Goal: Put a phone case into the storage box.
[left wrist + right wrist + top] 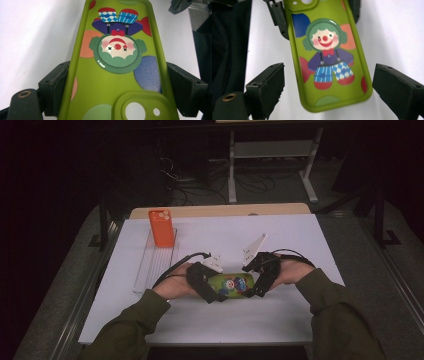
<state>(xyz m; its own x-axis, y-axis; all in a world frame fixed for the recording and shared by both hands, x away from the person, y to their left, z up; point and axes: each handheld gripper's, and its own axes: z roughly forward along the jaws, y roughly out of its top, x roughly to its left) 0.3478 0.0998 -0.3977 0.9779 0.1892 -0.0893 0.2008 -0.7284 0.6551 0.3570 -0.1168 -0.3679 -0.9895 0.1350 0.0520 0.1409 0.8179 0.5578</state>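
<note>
Nearest the high camera: two olive sleeves (135, 320), reaching in toward a green phone case (232, 285) held just above the white table (300, 240). Clamped at its camera-hole end by the left gripper (206, 287), jaws pressed against both long edges, probably to keep it steady and level. Printed back turned up, clown figure in plain sight. At the opposite end, the right gripper (260, 282), jaws spread wide on either side of the case and not touching it; likely lining up for a second grip, or just let go. Well apart from the case, toward the far left: an orange phone (161, 227) propped upright on a clear ribbed tray (152, 265), seemingly waiting for fitting.
</note>
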